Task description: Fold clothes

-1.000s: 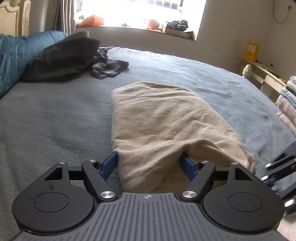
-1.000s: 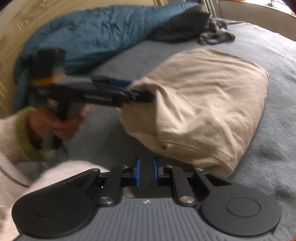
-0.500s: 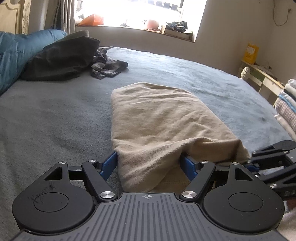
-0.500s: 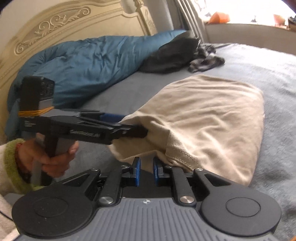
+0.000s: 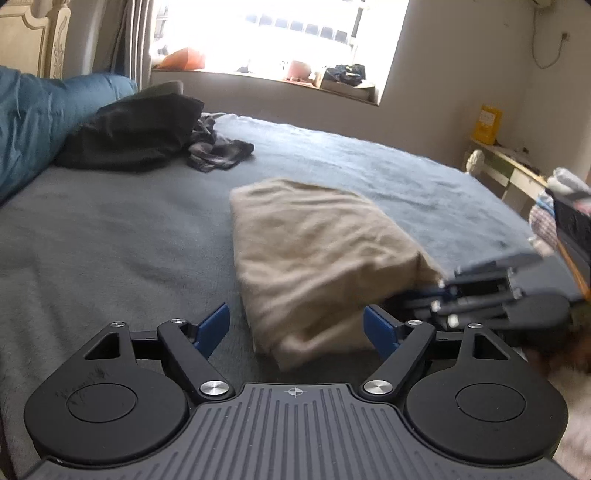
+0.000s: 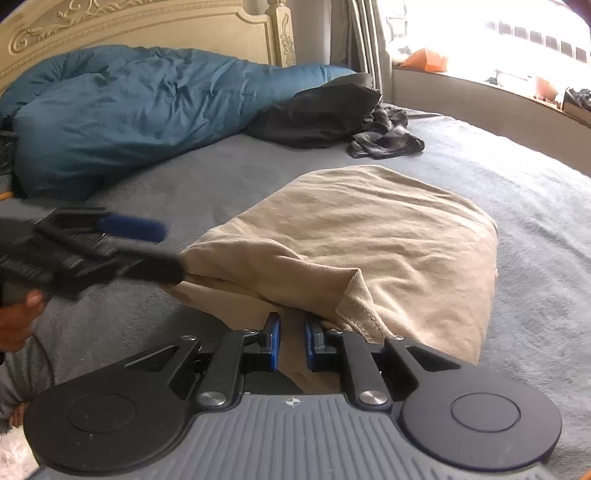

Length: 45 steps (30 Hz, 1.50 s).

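My left gripper (image 5: 297, 326): jaws opening, blue pads spread wide. The near end of the folded beige garment (image 5: 317, 258) lies between the pads, touched by neither; a strip of bed shows beside each pad.

My right gripper (image 6: 291, 341): jaws narrow, nearly together. A fold of the beige garment's near corner drapes over the right-hand pad and runs down into the slot between the pads. Whether the pads actually pinch it, I cannot tell. In the left wrist view this gripper sits at the garment's near right corner, blurred.

In the right wrist view my left gripper shows at the left edge, blurred, its dark lower finger right at the garment's near left edge, with my hand (image 6: 18, 317) on the handle.

Garment lies flat on the grey bed cover (image 5: 110, 240), folded into a long rectangle running away from me.

Farther back: dark crumpled clothes (image 5: 218, 147), a black pillow (image 5: 136, 136) just beside them, a blue duvet (image 6: 129, 110) against the carved headboard (image 6: 147, 22). Bright window (image 5: 277, 33) beyond.
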### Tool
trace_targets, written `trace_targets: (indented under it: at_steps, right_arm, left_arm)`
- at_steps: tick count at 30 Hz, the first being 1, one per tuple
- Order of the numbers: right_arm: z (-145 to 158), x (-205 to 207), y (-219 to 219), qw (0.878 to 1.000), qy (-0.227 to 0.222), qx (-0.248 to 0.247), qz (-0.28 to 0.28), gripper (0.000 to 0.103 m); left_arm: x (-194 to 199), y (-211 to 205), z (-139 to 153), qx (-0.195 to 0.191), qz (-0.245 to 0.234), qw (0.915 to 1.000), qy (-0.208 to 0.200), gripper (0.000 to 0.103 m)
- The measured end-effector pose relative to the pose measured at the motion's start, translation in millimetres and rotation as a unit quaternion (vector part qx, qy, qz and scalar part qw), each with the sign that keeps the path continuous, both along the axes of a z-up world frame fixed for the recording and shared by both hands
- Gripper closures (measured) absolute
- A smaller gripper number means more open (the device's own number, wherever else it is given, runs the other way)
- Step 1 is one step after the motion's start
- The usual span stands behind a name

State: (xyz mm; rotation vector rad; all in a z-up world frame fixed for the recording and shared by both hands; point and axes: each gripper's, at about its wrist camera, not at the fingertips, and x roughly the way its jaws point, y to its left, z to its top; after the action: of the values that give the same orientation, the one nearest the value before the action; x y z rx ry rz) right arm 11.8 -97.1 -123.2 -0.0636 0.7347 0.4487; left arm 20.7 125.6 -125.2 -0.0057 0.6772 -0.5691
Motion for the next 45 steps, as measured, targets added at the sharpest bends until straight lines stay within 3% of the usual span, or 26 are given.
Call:
trace_targets:
  at_steps: [4,17,23,26,29,35,37,38,41,45]
  right_arm:
    - [0.8,-0.2,0.5,1.000,-0.002,-0.006,-0.002,0.089]
    - [6.2,1.2,2.7,0.999,-0.005,-0.028,-0.015,0.089]
    - [40.9,-17.4,3.8,0.997,-0.041,-0.040,0.051,0.087]
    - [54.1,-13.1,7.8,0.994,-0.059,-0.050,0.078,0.073]
    - [50.5,3.1,20.0,0.988,-0.057,-0.085,0.117,0.065]
    - [26.2,38.5,37.7,0.975,-0.010,-0.137,0.173,0.064]
    - [20.6,46.4,39.3,0.974,0.011,-0.134,0.181,0.069]
    - [19.6,47.9,39.9,0.974,0.017,-0.132,0.184,0.084]
    - [28.4,39.9,39.1,0.977,-0.008,-0.128,0.172,0.098]
    - [47.2,27.8,27.6,0.983,-0.034,-0.100,0.147,0.098]
  left_arm:
    - [2.8,-7.2,-14.5,0.018,0.013,0.9997,0.012,0.024]
    - [22.2,-18.9,-29.2,0.008,0.041,0.9991,0.011,0.025]
    - [25.6,-15.5,-34.0,-0.008,0.051,0.9985,0.019,0.023]
    - [24.4,-14.1,-34.4,-0.011,0.052,0.9984,0.019,0.023]
    - [24.0,-12.8,-34.3,-0.014,0.053,0.9983,0.020,0.023]
    - [24.2,-11.2,-36.4,-0.023,0.057,0.9978,0.024,0.023]
    - [25.2,-10.2,-37.7,-0.028,0.060,0.9975,0.027,0.023]
    - [25.9,-9.5,-38.1,-0.032,0.062,0.9972,0.028,0.023]
    - [27.4,-8.6,-38.4,-0.042,0.067,0.9964,0.032,0.023]
    - [28.5,-7.9,-40.4,-0.054,0.077,0.9949,0.037,0.022]
